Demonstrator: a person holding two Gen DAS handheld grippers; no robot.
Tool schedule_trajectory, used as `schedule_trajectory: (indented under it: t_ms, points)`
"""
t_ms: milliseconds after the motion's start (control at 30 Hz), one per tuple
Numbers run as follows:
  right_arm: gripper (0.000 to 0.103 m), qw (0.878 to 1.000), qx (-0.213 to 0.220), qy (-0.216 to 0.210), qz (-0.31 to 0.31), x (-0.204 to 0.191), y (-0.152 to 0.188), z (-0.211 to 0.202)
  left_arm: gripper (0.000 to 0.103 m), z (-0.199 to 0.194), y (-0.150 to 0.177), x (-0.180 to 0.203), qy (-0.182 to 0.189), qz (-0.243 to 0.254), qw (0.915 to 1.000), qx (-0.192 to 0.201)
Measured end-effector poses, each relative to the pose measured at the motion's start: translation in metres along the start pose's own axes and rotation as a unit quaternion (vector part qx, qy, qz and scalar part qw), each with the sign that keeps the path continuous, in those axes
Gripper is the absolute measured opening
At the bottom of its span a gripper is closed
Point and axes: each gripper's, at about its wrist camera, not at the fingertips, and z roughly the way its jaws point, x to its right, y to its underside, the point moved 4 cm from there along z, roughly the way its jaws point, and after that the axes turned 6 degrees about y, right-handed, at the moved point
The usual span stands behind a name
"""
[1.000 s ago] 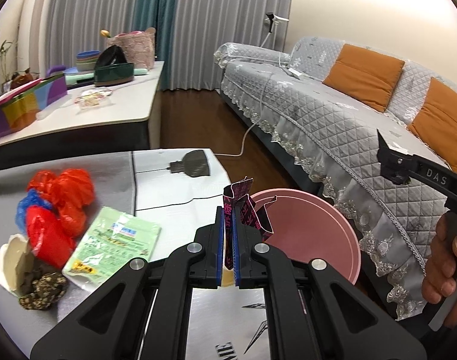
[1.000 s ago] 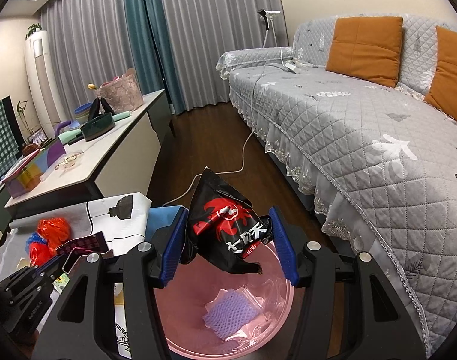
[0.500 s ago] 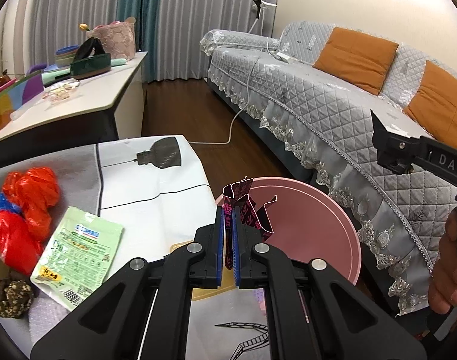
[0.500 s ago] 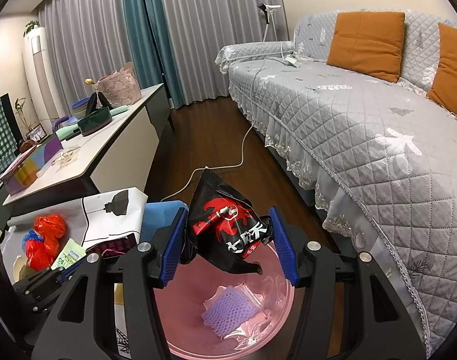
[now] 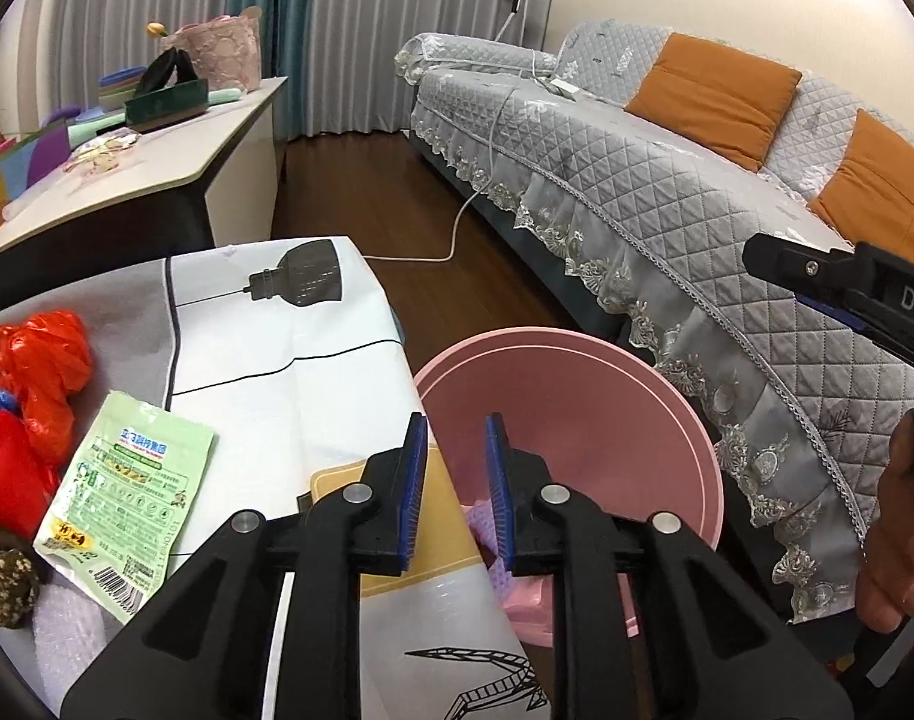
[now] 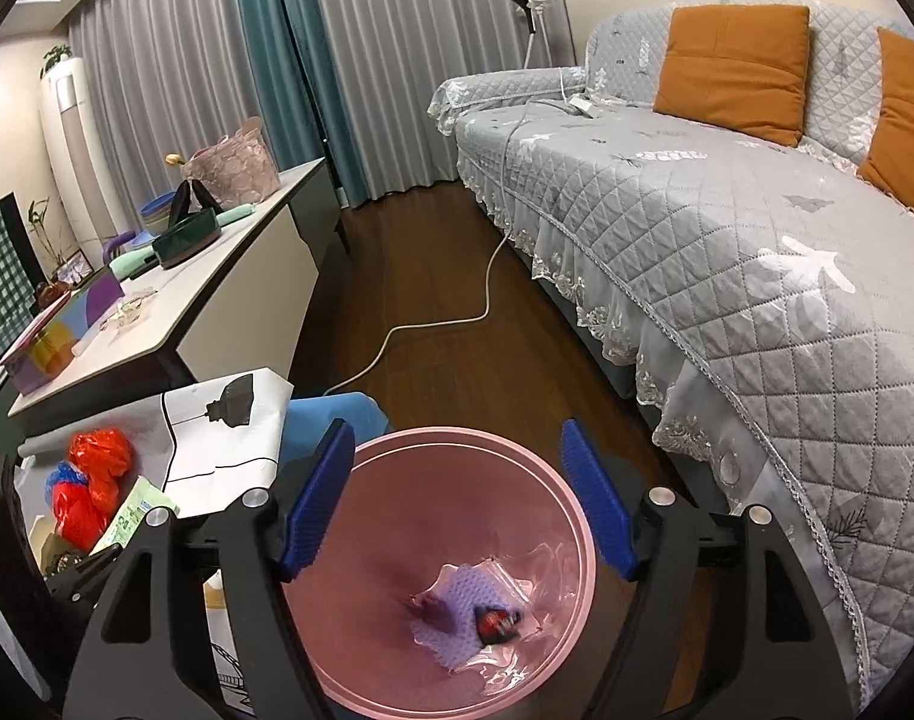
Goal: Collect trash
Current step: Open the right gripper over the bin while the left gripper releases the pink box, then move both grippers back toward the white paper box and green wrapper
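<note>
A pink bin (image 5: 577, 414) (image 6: 457, 540) stands on the floor beside the low table. My left gripper (image 5: 456, 447) hangs over the bin's near rim, its jaws opening with nothing between them. My right gripper (image 6: 457, 474) is above the bin mouth, jaws opening and empty. At the bin's bottom lie a black and red wrapper (image 6: 498, 624) and a purple mesh sheet in clear film (image 6: 457, 600). On the table remain a green packet (image 5: 130, 492), red plastic bags (image 5: 31, 372) and a brown crumbly lump (image 5: 4, 585).
The white printed tablecloth (image 5: 289, 348) covers the low table. A grey quilted sofa (image 6: 727, 228) with orange cushions runs along the right. A white cable (image 6: 457, 324) crosses the wooden floor. A long sideboard (image 6: 217, 276) with boxes and bowls stands at the left. A hand (image 5: 901, 528) holds the right gripper.
Both grippers let go. The pink and black wrapper left the left jaws, and the black and red wrapper dropped from the right jaws into the bin. The left gripper moved toward the bin.
</note>
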Motion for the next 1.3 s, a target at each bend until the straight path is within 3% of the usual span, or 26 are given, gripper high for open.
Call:
schedule_trajectory:
  t_ms: [567,600,700,1000,1300]
  points:
    - [0.071,0.999,0.032,-0.029,-0.008,-0.037,-0.003,-0.022,0.020,-0.073,-0.005,-0.025,-0.019,-0.007,0.9991,0.037]
    - [0.071,0.999,0.033,-0.032,-0.010,-0.041,-0.002,-0.024,0.022,-0.077,-0.005,-0.027,-0.021,-0.009,0.9989,0.040]
    - [0.071,0.998,0.035,-0.041,-0.020,-0.055,0.001,-0.030,0.042,-0.099,-0.004,-0.037,-0.024,-0.017,0.9978,0.059]
    - [0.071,0.996,0.047,-0.057,-0.049,-0.087,0.011,-0.050,0.049,-0.150,-0.002,-0.052,-0.033,-0.003,0.9948,0.096]
    - [0.070,0.995,0.045,-0.068,-0.057,-0.105,0.020,-0.057,0.049,-0.179,0.006,-0.077,-0.029,-0.009,0.9942,0.103]
